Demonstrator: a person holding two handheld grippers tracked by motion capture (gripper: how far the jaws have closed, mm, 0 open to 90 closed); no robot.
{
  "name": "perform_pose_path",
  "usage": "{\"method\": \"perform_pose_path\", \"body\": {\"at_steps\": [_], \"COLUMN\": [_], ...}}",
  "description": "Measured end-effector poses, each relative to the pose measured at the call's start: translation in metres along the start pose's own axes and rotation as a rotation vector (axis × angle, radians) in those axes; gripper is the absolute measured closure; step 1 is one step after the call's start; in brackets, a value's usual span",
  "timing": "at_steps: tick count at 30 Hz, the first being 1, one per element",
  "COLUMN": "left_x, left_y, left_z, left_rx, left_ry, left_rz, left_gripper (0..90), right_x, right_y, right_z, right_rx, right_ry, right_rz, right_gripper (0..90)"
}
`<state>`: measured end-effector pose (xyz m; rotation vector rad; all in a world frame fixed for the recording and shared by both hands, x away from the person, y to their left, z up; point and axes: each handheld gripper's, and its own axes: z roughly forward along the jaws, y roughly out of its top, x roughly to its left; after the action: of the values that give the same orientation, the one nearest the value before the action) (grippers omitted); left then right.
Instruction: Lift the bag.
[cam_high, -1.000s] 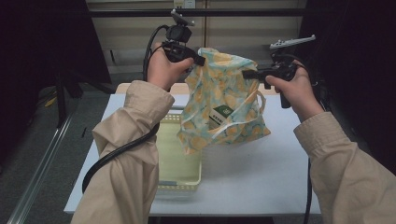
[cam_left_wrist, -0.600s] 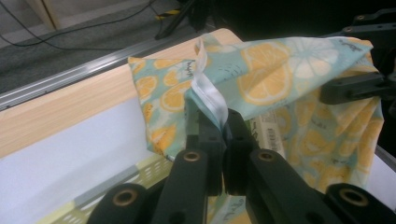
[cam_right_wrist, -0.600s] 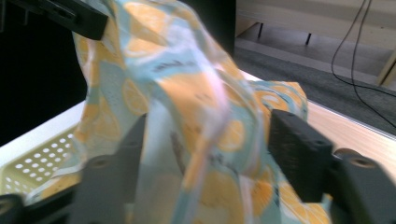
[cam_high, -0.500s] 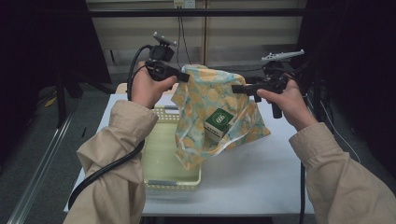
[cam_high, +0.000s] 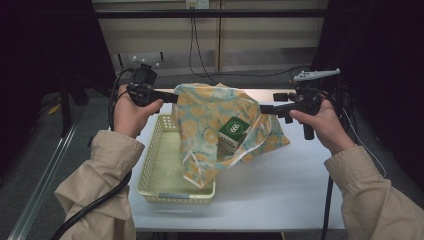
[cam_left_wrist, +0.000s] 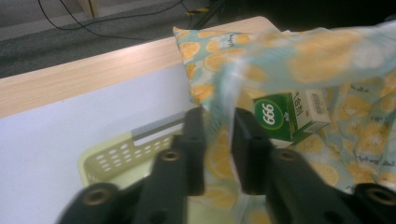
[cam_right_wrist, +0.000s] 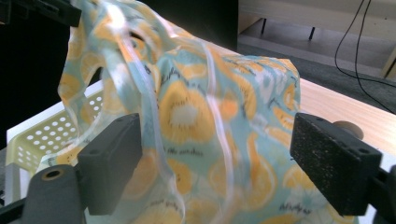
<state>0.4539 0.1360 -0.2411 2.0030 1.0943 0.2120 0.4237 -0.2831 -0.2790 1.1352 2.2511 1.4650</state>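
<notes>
Left gripper view: green "999" box (cam_left_wrist: 285, 115)

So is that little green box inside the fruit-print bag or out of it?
Out. The green box lies on top of the bag's printed cloth, its whole label uncovered, while the left gripper pinches the bag's edge.

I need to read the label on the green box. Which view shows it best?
The left gripper view: the green box sits close, its "999" logo and barcode side readable. The high view shows the box small, against the orange-print bag. In the right gripper view the bag is seen from outside.
</notes>
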Motion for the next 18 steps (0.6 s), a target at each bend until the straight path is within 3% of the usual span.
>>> {"method": "perform_pose_path", "body": {"at_steps": [2,4,6,8,10,13,18], "left_x": [0.001,0.002,0.004,0.006,0.009,0.010,0.012], "left_y": [-0.007,-0.012,-0.019,-0.027,-0.036,-0.049,-0.068], "left_z": [-0.001,-0.003,-0.005,-0.006,-0.004,-0.003,-0.002], "left_rx": [-0.005,-0.014,-0.028,-0.004,-0.001,-0.007,-0.024], "left_ry": [-0.018,-0.007,-0.011,0.012,0.005,-0.003,-0.032], "left_rz": [-0.007,-0.013,-0.020,0.006,0.005,0.043,0.052], "left_gripper": [62.1,45.7,41.4,31.5,27.8,23.1,16.6], "right_x": [0.001,0.004,0.006,0.007,0.007,0.007,0.009], "right_y": [-0.005,-0.008,-0.011,-0.014,-0.019,-0.028,-0.045], "right_z": [-0.001,-0.002,-0.004,-0.007,-0.009,-0.009,-0.004], "right_rx": [-0.003,0.011,0.018,0.024,0.019,0.035,0.042], "right_ry": [0.004,-0.003,0.001,-0.003,-0.002,-0.015,-0.006], "right_rz": [0.001,-0.017,-0.025,-0.038,-0.037,-0.050,-0.057], "right_gripper": [16.3,15.4,15.3,15.3,15.2,15.2,15.1]}}
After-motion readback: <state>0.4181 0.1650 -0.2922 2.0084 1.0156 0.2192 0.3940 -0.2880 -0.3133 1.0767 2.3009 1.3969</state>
